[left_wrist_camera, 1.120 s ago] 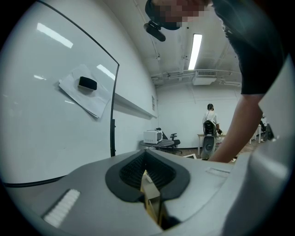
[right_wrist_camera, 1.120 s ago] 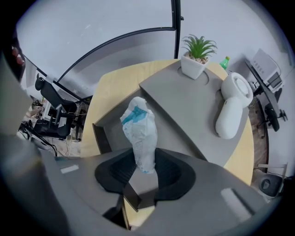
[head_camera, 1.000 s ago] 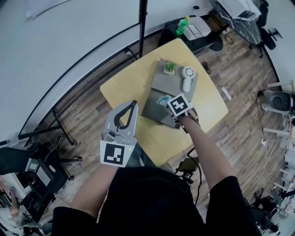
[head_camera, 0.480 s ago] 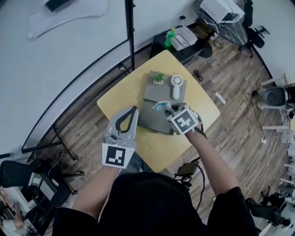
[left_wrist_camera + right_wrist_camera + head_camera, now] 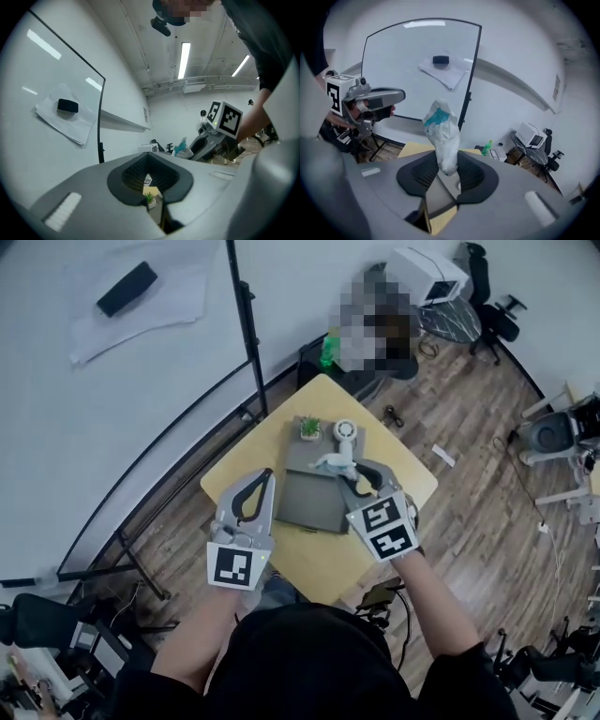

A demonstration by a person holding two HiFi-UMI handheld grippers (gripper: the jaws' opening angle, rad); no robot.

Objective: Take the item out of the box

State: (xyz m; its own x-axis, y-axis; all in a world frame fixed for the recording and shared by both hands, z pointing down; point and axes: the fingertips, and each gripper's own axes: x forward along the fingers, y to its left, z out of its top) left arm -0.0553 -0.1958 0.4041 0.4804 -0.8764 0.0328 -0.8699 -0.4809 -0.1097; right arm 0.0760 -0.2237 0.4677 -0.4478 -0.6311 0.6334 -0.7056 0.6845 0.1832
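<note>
Right gripper (image 5: pixel 444 165): jaws narrowed onto the lower end of a white-and-teal packet (image 5: pixel 442 133), which is held upright above the far edge of the grey box (image 5: pixel 307 502). Left gripper (image 5: pixel 266 476): jaws together, nothing between them, beside the box's left side. Yellow table (image 5: pixel 412 486): carries the box, with a small potted plant (image 5: pixel 310 428) and a white handheld fan (image 5: pixel 345 434) just beyond it.
</note>
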